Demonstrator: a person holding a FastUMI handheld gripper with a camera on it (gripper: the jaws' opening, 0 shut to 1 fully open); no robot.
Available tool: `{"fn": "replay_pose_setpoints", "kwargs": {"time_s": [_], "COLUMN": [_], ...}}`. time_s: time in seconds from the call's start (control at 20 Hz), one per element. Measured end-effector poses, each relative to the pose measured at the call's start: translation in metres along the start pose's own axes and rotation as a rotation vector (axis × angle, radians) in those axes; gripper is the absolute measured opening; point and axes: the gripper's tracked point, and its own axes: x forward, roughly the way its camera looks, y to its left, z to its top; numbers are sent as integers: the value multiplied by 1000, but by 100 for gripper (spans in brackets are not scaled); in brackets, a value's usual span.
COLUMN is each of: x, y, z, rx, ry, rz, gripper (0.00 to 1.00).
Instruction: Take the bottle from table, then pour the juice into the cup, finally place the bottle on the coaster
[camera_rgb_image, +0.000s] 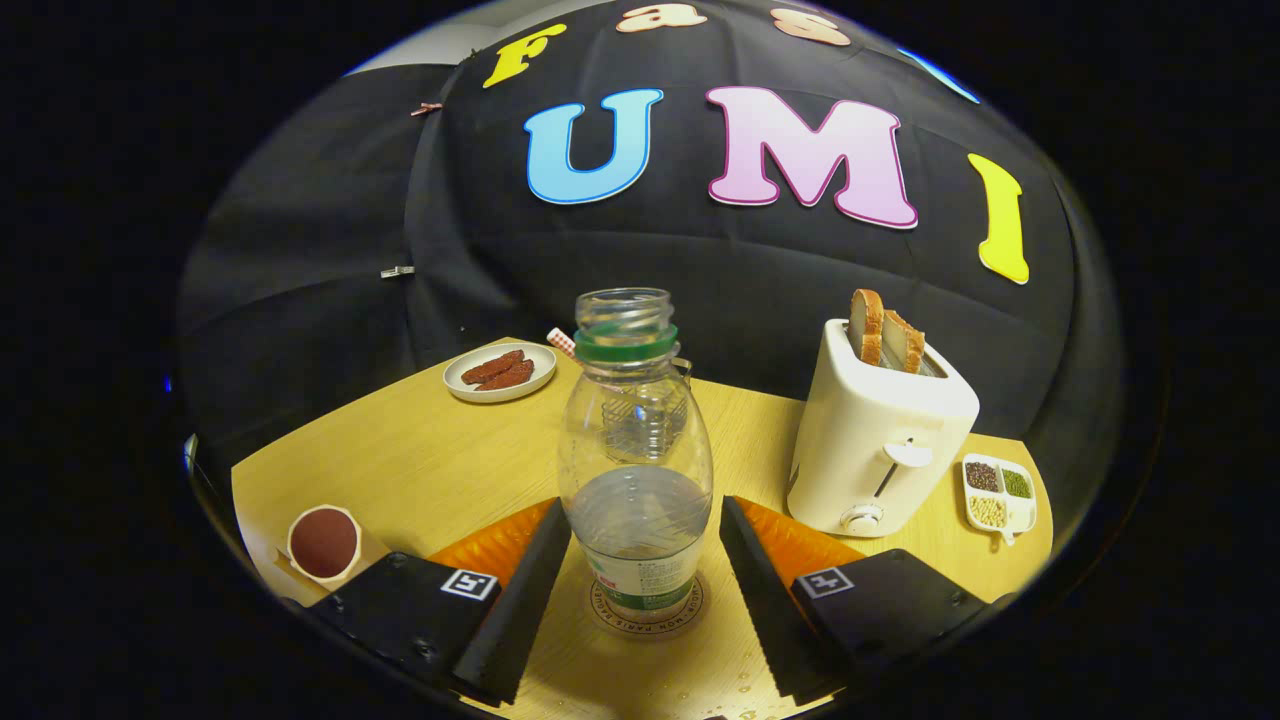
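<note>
Between the two black fingers (540, 560) of the jaws stands the bottle (637, 450), upright, its long axis vertical, cap off and green neck ring on, with a low level of pale liquid in its lower half. Its base sits on the round coaster (646, 618), whose printed rim peeks out just in front of it. The gripper (640, 570) is released: a visible gap separates each finger from the bottle wall, with the left finger close beside the base and the right one a little farther off, so neither presses on it. Judging from the bottle on the coaster and the spread fingers, the placing step looks done, and the coming move would be a straight pull back along the fingers' line, keeping both sides clear of the plastic so the light bottle is not tipped. Directly behind the bottle, seen through its clear wall, is the cup (680, 372), its rim showing just right of the neck. Farther out on the wooden surface (420, 460) are a plate of reddish slices (500, 371) at the far left, a white toaster (880, 440) with bread to the right, a small divided dish of grains (998, 493) beyond it, and a small pot with a dark red top (323, 542) near the left finger.
</note>
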Motion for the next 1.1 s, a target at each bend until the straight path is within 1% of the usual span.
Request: {"fn": "replay_pose_setpoints", "kwargs": {"time_s": [0.1, 0.45, 0.65, 0.75, 0.85, 0.95, 1.1], "x": [-5, -41, -83, -103, -142, -176, -225], "y": [2, -2, -14, -19, -38, -49, -59], "z": [0, 15, 50, 73, 96, 122, 146], "rx": [6, 6, -3, -12, -21, -33, -36], "ry": [8, -13, -91, -135, -182, -235, -285], "rz": [7, -27, -69, -107, -149, -211, -288], "gripper": [100, 100, 100, 100, 100, 100, 100]}}
